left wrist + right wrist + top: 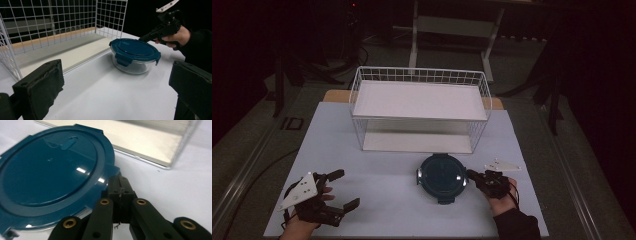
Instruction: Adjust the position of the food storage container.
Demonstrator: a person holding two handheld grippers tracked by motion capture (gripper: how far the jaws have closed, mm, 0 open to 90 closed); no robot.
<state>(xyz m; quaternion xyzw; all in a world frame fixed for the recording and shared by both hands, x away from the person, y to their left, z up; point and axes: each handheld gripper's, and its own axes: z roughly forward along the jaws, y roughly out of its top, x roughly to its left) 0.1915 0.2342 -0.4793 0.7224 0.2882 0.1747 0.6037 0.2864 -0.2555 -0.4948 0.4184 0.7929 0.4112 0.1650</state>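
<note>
A round glass container with a dark blue clip lid (441, 176) stands on the white table (377, 172), in front of the wire rack. My right gripper (472, 174) is shut with nothing between its jaws. Its tips (121, 187) lie level against the lid's right edge (50, 170), by a clip. In the left gripper view the right gripper (144, 38) reaches the container (133, 51) from the far side. Near the table's front left, my left gripper (346, 189) stands open and holds nothing. Its wide-apart jaws (115, 92) point toward the container.
A white wire rack (419, 75) with two shelves stands at the back middle of the table, its open front facing me. Its lower shelf (150, 140) lies just beyond the container. A dark floor and a table frame are behind.
</note>
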